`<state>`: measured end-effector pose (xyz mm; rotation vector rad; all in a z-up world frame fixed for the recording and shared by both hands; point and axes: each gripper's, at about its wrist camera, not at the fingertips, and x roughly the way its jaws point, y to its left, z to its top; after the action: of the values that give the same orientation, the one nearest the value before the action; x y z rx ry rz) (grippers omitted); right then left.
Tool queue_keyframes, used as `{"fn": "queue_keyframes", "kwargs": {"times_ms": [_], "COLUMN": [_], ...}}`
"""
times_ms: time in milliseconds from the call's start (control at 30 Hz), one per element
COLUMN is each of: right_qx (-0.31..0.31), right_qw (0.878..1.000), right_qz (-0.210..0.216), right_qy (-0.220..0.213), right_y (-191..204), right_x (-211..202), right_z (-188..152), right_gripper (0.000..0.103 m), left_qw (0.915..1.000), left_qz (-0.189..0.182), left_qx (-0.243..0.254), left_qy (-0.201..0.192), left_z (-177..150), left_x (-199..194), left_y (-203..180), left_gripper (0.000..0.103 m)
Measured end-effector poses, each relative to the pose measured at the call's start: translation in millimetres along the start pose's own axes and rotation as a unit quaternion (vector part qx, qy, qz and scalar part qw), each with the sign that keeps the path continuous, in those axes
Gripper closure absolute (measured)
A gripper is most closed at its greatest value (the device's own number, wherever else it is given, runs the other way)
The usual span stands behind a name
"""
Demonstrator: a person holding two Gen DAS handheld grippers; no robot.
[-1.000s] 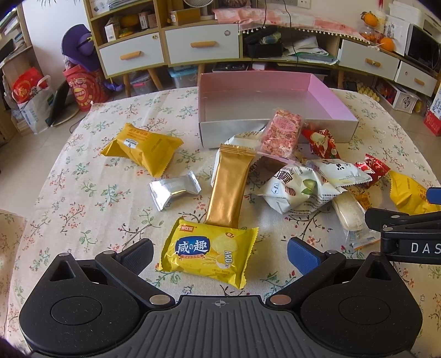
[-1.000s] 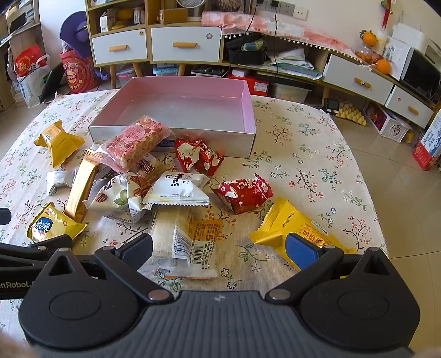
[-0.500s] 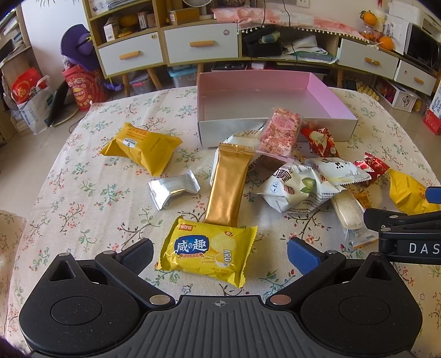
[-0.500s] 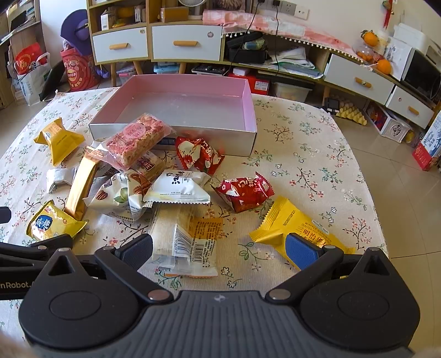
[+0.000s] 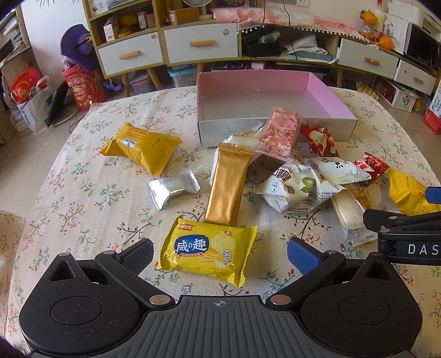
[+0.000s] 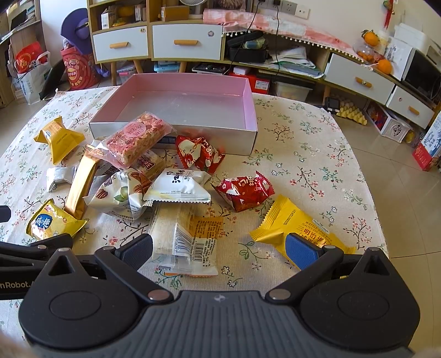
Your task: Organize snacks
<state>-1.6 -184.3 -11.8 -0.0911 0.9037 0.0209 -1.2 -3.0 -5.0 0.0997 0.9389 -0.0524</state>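
Biscuit pack (image 5: 208, 249) lies between the wide-spread left gripper (image 5: 220, 252) fingers.

Desk under floral cloth (image 6: 303, 143), pale tiled floor (image 6: 408, 192) to its right, low wooden cabinet run with white drawers (image 6: 187, 41) along cream back wall (image 6: 330, 16), oranges (image 6: 384, 66) on its top, red bags (image 5: 82, 88) by its left leg, daylight throughout.

Snack pile (image 6: 154, 176) crowds the pink box's (image 6: 249, 110) front wall; its right side lies open.
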Motion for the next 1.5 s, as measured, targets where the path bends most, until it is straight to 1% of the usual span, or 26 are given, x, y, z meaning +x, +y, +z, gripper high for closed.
{"fn": "queue_keyframes", "kwargs": {"times_ms": [1000,1233,1400,1500], "right_qx": [0.002,0.011,0.003,-0.007], "right_qw": [1.0,1.0,1.0,0.999], "right_qz": [-0.002,0.017,0.026,0.04], "right_qy": [0.001,0.002,-0.001,-0.006], "right_y": [-1.0,-5.7,-4.7,-5.9], "right_x": [-0.3,0.1,2.8,4.3], "right_z": [1.5,3.2,2.3,0.4], "right_gripper": [0.0,0.0,0.0,0.0], "left_qw": [1.0,1.0,0.9997,0.9994], "left_qz": [-0.001,-0.009,-0.02,-0.03], "left_qx": [0.0,0.002,0.01,0.016], "left_qy": [0.001,0.002,0.0,-0.003], "left_z": [-0.9,-3.7,-3.8,-5.8], "left_x": [0.7,4.2,8.1,12.7], "left_y": [-0.1,-0.3,3.9,9.0], "left_gripper": [0.0,0.0,0.0,0.0]}}
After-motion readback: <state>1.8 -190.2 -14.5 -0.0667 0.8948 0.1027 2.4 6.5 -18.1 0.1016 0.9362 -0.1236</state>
